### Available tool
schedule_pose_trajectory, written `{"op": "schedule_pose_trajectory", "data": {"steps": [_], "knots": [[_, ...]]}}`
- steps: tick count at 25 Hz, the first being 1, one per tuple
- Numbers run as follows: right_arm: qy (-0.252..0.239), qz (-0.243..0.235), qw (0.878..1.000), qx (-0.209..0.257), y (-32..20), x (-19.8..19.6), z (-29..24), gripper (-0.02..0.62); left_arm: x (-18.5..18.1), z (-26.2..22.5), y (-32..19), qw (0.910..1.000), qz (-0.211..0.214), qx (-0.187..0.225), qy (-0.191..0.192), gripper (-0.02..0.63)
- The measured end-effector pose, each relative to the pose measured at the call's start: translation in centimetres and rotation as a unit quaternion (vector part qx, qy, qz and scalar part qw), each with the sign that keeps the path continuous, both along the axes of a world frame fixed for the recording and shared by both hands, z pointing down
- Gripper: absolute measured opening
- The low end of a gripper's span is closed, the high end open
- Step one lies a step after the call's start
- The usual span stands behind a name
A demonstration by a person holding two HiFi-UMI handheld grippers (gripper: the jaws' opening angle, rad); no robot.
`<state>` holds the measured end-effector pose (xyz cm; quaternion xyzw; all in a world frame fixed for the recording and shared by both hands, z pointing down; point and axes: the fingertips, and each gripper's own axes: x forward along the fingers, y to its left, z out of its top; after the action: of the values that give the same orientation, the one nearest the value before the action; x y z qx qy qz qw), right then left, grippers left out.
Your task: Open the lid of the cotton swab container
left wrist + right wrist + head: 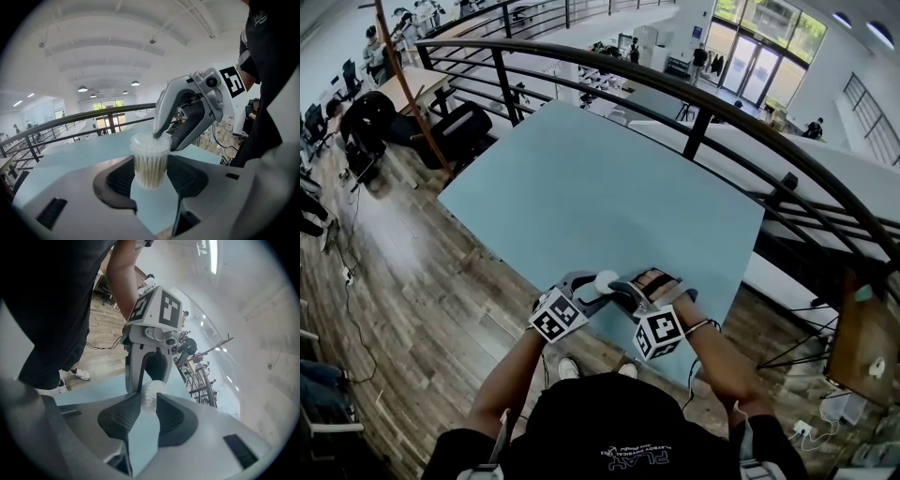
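This is a large open-plan office or lab hall. A curved black railing (694, 105) runs behind the pale blue counter (581, 187), with more of the hall beyond it. The floor (412, 272) is wood plank. At far left stand desks (412, 84) and black office chairs (459, 131), and at far right glass doors (759, 42). Round lamps (83, 88) hang under a vaulted white ceiling (117, 42).

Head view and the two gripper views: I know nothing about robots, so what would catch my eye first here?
Probably the clear cotton swab container, packed with swabs, standing upright near the front edge of the pale blue table. The left gripper clamps its body while the right gripper pinches its lid, which is not yet off. A dark curved railing runs past the table's far side.
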<state>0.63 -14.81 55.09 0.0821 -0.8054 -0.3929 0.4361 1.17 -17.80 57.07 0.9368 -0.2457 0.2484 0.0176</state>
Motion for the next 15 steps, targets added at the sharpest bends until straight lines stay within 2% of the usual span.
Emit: {"op": "schedule_pose_trajectory", "data": {"steps": [15], "knots": [[0.019,0.009,0.999,-0.038,0.1,-0.04,0.0,0.083,-0.27,0.0,0.13,0.9998,-0.013,-0.009,0.015,0.221]]}}
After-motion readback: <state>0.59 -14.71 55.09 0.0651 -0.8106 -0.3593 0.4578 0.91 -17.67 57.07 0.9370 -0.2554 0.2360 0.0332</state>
